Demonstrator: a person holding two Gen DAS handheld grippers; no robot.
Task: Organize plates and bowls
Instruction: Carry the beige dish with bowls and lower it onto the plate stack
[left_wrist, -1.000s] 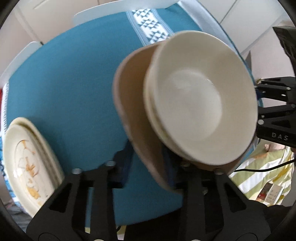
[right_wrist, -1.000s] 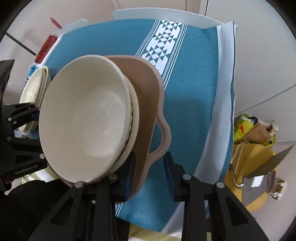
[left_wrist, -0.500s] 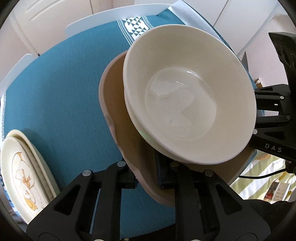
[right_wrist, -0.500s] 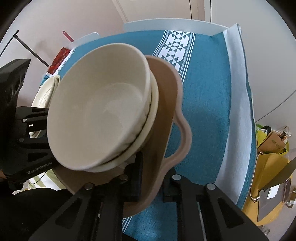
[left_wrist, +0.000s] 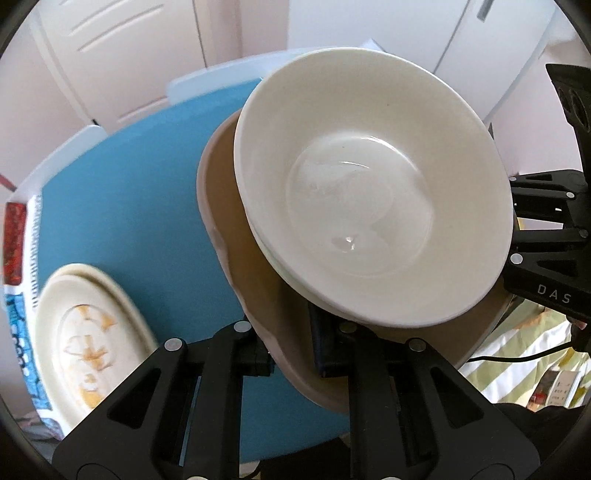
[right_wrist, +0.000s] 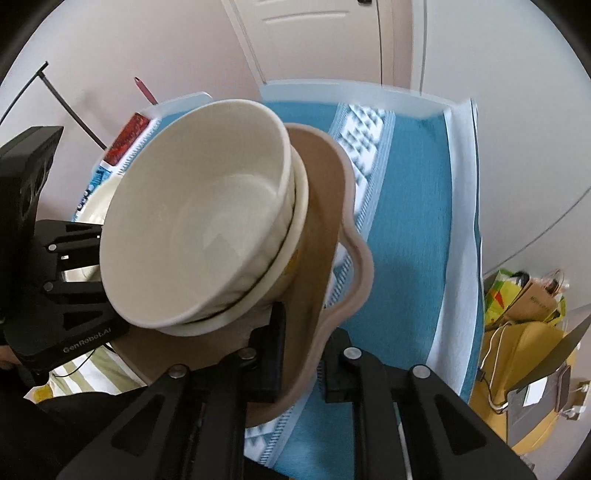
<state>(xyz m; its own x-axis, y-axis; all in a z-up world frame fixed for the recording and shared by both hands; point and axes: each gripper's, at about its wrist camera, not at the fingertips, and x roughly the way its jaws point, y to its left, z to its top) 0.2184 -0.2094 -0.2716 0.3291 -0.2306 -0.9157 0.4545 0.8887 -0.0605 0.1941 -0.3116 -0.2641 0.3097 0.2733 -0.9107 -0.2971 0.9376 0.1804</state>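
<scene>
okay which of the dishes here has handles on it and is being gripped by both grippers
The brown tray under the stacked cream bowls. It alone has loop handles and is clamped by both grippers; the patterned plates lie untouched on the teal cloth.

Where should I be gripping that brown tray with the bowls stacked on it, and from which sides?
Grip the brown tray by its thin raised rim at two opposite ends, as now: left gripper on one end, right gripper beside the looped handle. Probably best to come from outside each end, since the stacked cream bowls fill the middle and would likely slide under a one-sided grip.
</scene>
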